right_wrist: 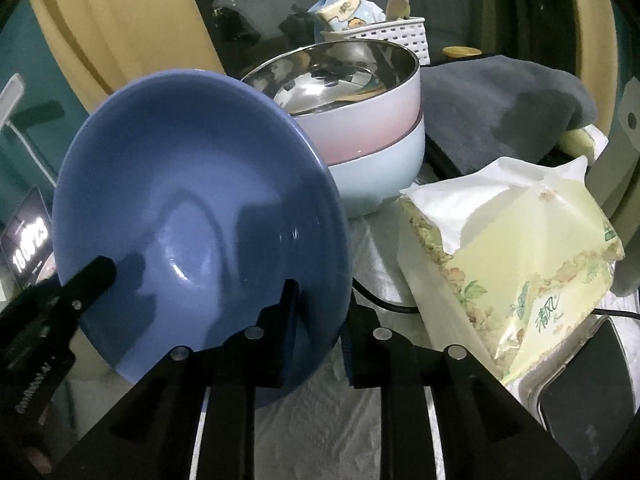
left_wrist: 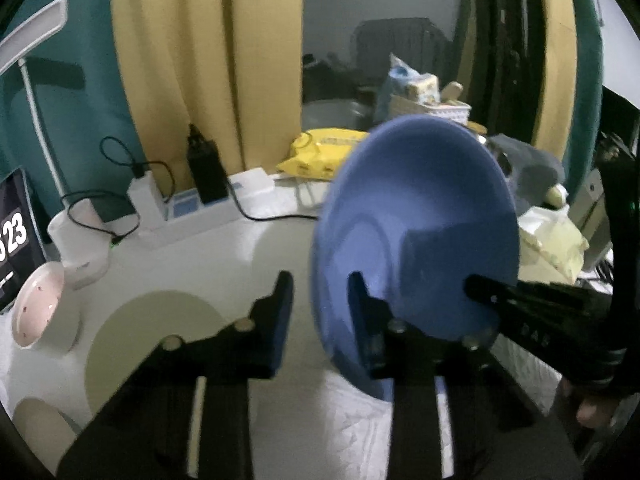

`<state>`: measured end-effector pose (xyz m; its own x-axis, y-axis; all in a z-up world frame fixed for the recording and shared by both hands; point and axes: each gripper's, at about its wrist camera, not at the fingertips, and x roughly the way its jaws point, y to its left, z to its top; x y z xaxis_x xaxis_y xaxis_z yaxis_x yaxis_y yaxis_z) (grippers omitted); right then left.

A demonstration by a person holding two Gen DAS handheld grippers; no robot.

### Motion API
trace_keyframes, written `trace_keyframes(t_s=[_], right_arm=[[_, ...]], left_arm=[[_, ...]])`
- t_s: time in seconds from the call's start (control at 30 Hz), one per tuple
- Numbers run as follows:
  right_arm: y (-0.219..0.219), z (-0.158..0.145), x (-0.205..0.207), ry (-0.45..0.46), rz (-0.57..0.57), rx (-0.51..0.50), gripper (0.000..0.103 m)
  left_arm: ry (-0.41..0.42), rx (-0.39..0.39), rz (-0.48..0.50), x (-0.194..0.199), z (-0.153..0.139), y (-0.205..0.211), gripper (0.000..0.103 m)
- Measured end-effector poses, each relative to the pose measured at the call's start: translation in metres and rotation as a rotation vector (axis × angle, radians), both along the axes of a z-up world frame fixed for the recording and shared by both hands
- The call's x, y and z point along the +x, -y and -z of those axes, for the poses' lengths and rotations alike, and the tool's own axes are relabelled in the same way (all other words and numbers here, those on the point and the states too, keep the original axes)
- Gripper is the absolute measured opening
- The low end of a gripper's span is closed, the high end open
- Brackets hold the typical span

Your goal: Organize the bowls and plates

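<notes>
A blue plate [left_wrist: 420, 220] [right_wrist: 192, 200] hangs tilted on edge above the table, its hollow face toward both cameras. My right gripper [right_wrist: 322, 316] straddles its lower right rim: one finger lies on the face, the other sits tight behind the rim, and the pads look shut on it. My left gripper [left_wrist: 320, 312] straddles the opposite rim. Its right finger is in front of the face, and bare table shows between its left finger [left_wrist: 280, 312] and the plate. A pink steel-lined bowl [right_wrist: 360, 92] is stacked in a pale blue bowl [right_wrist: 380, 168] behind the plate.
A small pink dish [left_wrist: 36, 308] and a white cup [left_wrist: 80, 240] stand at the far left by a tablet clock [left_wrist: 12, 248]. A power strip [left_wrist: 192, 208] with cables runs along the back. A tissue pack [right_wrist: 520, 248] and grey cloth [right_wrist: 500, 112] crowd the right.
</notes>
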<state>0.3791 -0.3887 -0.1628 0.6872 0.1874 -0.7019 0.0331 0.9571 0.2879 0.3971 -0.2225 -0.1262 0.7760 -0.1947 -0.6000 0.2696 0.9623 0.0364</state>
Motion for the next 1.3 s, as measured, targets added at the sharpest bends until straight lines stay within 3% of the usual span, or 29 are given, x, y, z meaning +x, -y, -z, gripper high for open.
trace_keyframes(t_s=[0.2, 0.77, 1.3], right_arm=[[0.001, 0.000, -0.005, 0.007, 0.002, 0.011, 0.017], [-0.008, -0.043, -0.048, 0.088, 0.001, -0.005, 0.014], [-0.017, -0.070, -0.102, 0.136, -0.009, 0.005, 0.014]], left_arm=[[0.006, -0.005, 0.006, -0.003, -0.002, 0.000, 0.017], [0.072, -0.040, -0.005, -0.042, -0.034, -0.021, 0.016], [0.077, -0.064, -0.009, -0.093, -0.047, -0.038, 0.017]])
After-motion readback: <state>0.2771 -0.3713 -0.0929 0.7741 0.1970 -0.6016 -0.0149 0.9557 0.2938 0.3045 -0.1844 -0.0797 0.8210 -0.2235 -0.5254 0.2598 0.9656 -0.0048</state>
